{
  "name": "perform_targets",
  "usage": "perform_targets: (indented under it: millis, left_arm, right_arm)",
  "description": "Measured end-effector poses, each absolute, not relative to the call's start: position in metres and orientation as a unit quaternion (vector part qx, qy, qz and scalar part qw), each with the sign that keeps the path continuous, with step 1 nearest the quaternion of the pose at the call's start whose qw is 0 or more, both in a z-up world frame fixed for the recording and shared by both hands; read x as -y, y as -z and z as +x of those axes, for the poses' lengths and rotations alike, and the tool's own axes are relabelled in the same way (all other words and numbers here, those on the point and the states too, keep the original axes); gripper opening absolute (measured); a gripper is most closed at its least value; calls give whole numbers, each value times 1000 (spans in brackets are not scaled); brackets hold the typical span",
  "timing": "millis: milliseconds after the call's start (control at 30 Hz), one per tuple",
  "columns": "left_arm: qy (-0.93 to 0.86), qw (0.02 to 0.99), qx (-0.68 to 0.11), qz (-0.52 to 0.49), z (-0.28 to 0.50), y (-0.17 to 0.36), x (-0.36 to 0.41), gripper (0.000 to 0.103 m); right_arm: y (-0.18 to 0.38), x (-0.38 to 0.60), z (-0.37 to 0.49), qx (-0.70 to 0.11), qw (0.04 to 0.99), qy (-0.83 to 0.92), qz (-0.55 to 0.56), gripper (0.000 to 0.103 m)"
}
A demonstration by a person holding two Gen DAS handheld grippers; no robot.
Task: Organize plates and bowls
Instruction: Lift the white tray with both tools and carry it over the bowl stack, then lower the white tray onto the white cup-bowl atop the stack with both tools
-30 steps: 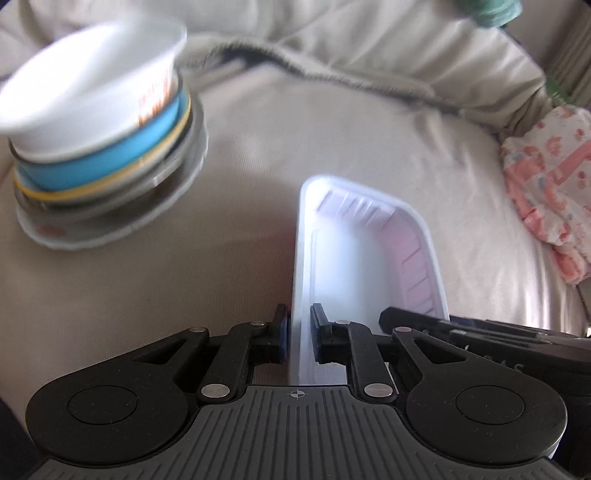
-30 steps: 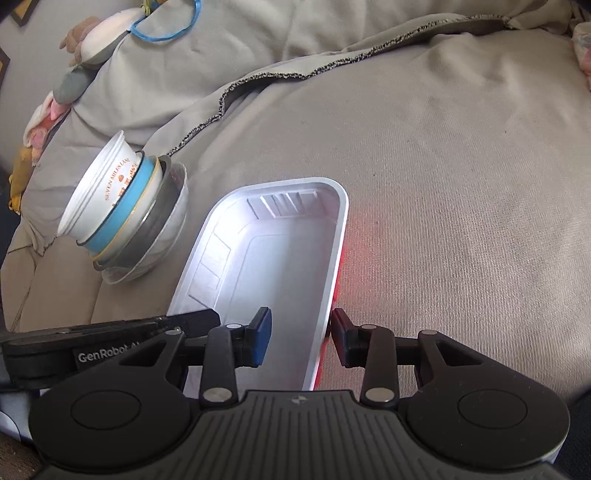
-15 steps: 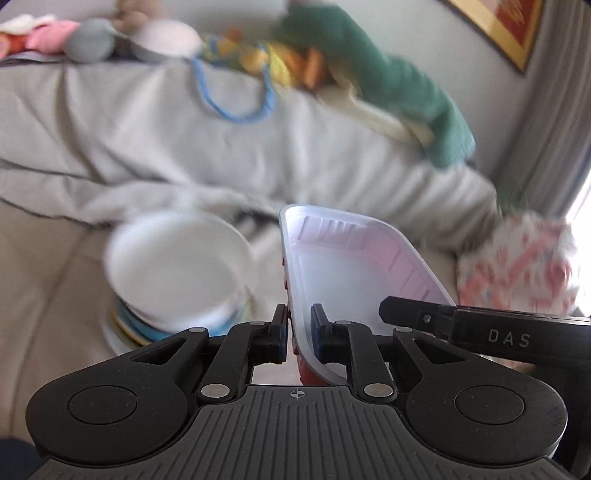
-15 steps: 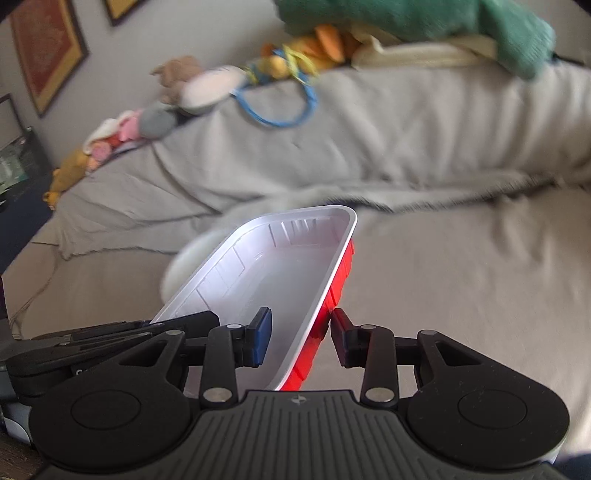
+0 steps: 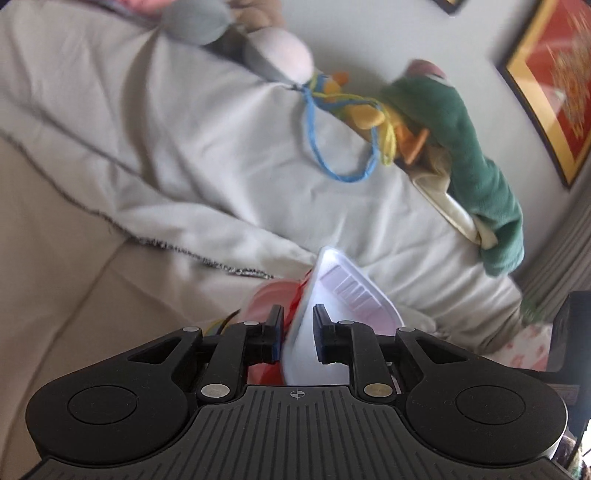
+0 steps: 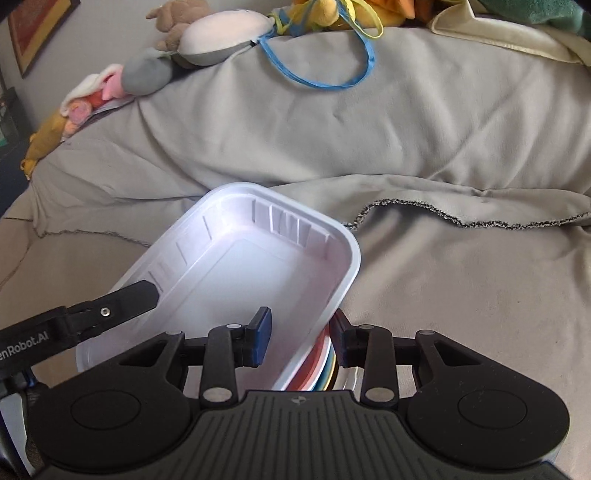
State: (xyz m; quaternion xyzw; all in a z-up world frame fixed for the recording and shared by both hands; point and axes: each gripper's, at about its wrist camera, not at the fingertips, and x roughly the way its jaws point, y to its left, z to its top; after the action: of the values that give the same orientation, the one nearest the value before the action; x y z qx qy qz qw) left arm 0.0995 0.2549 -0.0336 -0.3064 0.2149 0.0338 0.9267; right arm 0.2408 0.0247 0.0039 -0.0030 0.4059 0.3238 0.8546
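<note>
A white rectangular foam tray [image 6: 258, 273] with a red underside is held between both grippers, above the sofa seat. My right gripper [image 6: 300, 339] grips its right long wall, one pad inside and one outside, and its jaws are closing. My left gripper [image 5: 298, 332] holds the opposite wall of the tray [image 5: 347, 291]; its jaws are opening, with the wall still filling the gap. From the right wrist, the left gripper's fingers [image 6: 125, 301] show at the tray's left rim. Directly under the tray sits the stack of bowls [image 6: 320, 369], only its coloured rims showing; its pink top [image 5: 267, 299] peeks out left.
A grey sheet [image 6: 443, 147] covers the sofa seat and back. Plush toys [image 6: 221, 33], a blue cord loop [image 6: 332, 81] and a green cloth [image 5: 476, 162] lie along the sofa's top. A framed picture [image 5: 554, 74] hangs on the wall. A pink floral cloth [image 5: 524, 347] lies at the right.
Both grippers lifted the tray off the seat and carried it over to the bowl stack. The stack was beside the tray; it now lies beneath it, almost hidden.
</note>
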Motion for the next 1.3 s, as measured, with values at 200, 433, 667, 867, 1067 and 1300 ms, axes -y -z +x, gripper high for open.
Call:
perform_targets:
  millis: [200,433,667,867,1067,1300]
  left_arm:
    - [-18,920,-200,-336,86,36,-277,20]
    - [-29,908,-213,-360,97,53,-278,19]
    - [-48,900,-204,-381,72,45,-297,19]
    - [1,901,-214,-377,75,43,-286,19]
    - [10,901,-222,-372,78,48,-281,19]
    - [-15,904,-195,-381,59,40,-293,19]
  right_arm:
    - [-11,-41,245,-391,864,-314,-27,33]
    - [-26,-71,248,-358,876,-314,-73,33]
    - [-34,-53,231,-366,871,-324,-42,46]
    - [-23,-47,215,-425,830,-362,-14,45]
    - [-16,-41,214,-419,844,-333,-41,37]
    - [-17,-35,210,-413,848,-331,-38,37]
